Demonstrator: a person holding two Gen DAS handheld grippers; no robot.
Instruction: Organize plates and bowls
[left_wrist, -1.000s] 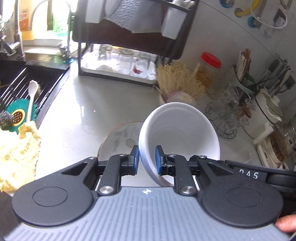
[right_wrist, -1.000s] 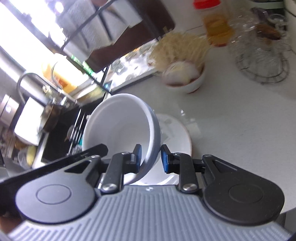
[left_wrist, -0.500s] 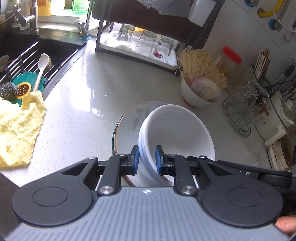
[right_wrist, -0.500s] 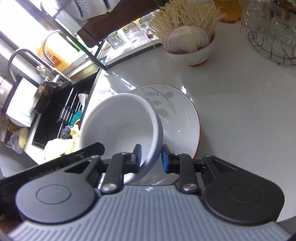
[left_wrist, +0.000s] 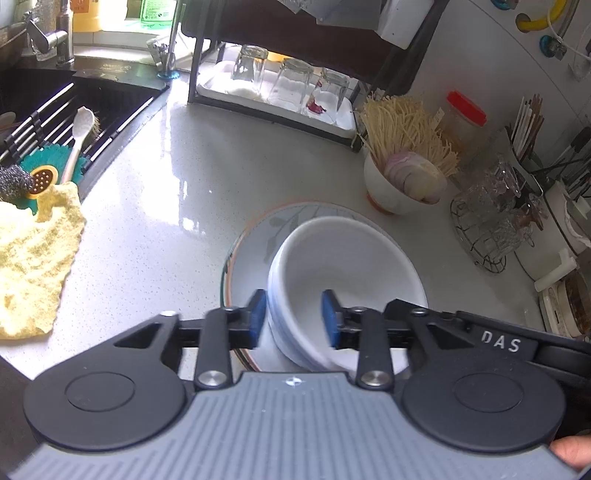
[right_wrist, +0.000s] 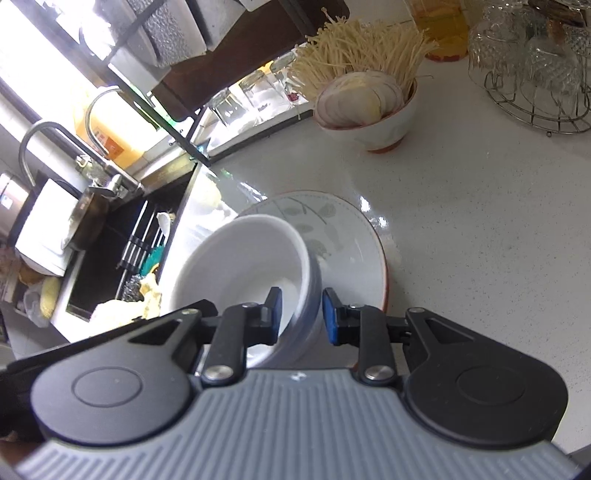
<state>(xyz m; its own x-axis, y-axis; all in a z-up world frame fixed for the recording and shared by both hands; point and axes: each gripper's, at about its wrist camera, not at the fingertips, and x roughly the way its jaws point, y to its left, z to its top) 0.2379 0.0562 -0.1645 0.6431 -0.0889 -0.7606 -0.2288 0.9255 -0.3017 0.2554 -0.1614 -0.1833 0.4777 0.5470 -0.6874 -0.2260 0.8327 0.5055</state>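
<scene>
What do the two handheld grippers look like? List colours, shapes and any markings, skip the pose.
Both match: the left gripper and right gripper each have a ribbed grey body, two black round discs, black linkage arms with silver pivot screws, and blue pads on the fingertips. The left view shows white letters "DAS" on a black bar. No sleeves or cables are visible.
</scene>
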